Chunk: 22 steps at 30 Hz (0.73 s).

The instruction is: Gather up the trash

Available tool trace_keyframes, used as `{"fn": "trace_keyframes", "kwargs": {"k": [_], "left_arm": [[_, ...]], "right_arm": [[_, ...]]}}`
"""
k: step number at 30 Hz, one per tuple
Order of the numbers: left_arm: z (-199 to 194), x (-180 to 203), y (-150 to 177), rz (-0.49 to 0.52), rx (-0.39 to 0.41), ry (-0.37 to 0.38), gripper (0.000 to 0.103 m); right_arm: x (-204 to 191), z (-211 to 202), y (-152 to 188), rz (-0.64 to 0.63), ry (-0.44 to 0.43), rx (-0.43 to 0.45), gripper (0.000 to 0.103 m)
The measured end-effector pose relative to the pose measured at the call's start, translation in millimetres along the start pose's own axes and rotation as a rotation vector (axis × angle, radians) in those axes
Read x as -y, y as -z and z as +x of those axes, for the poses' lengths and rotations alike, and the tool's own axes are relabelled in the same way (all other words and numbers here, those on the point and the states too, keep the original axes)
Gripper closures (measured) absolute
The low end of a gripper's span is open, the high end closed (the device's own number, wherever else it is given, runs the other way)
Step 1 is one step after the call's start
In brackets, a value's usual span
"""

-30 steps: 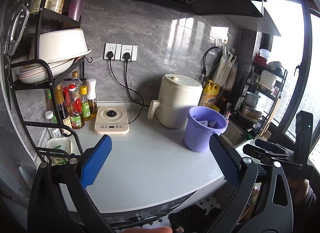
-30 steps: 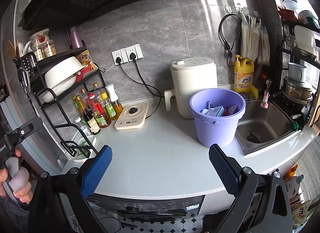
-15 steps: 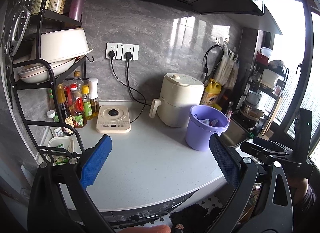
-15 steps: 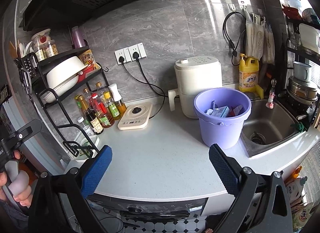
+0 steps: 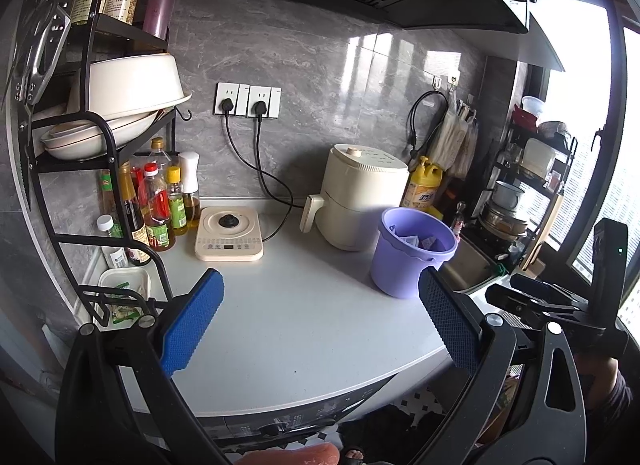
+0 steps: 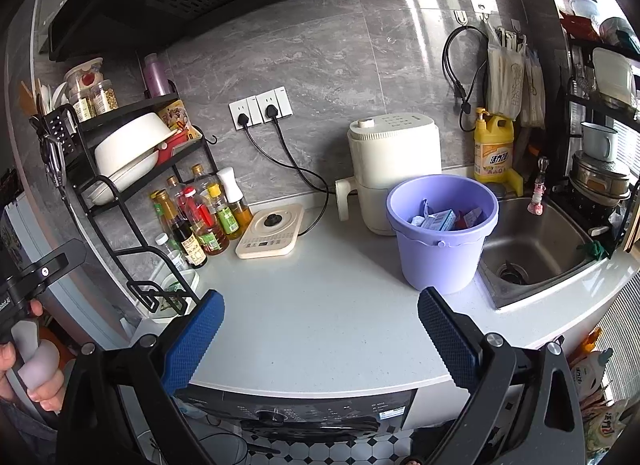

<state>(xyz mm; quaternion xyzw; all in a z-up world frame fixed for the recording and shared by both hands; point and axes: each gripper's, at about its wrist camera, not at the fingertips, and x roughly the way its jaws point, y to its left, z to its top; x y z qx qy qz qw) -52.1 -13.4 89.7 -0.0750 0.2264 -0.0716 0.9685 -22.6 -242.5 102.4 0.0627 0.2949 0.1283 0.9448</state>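
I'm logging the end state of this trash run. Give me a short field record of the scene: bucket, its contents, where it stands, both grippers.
bucket: purple bucket, upright on the white counter
contents: small cartons and wrappers inside; exact items too small to tell
neighbours: cream appliance behind the bucket, sink to its right
counter in front: no loose trash visible
left gripper: open, holding nothing, at the counter's front edge
right gripper: open, holding nothing, at the counter's front edge
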Motion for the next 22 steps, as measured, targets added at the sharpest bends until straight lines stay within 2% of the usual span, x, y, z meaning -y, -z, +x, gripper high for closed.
{"fn": "trace_keyframes", "kwargs": {"k": [22], "left_arm": [[-0.8, 5.0, 2.5, -0.011, 0.009, 0.013, 0.006]], "right_arm": [[7.1, -5.4, 4.5, -0.003, 0.009, -0.005, 0.008]]}}
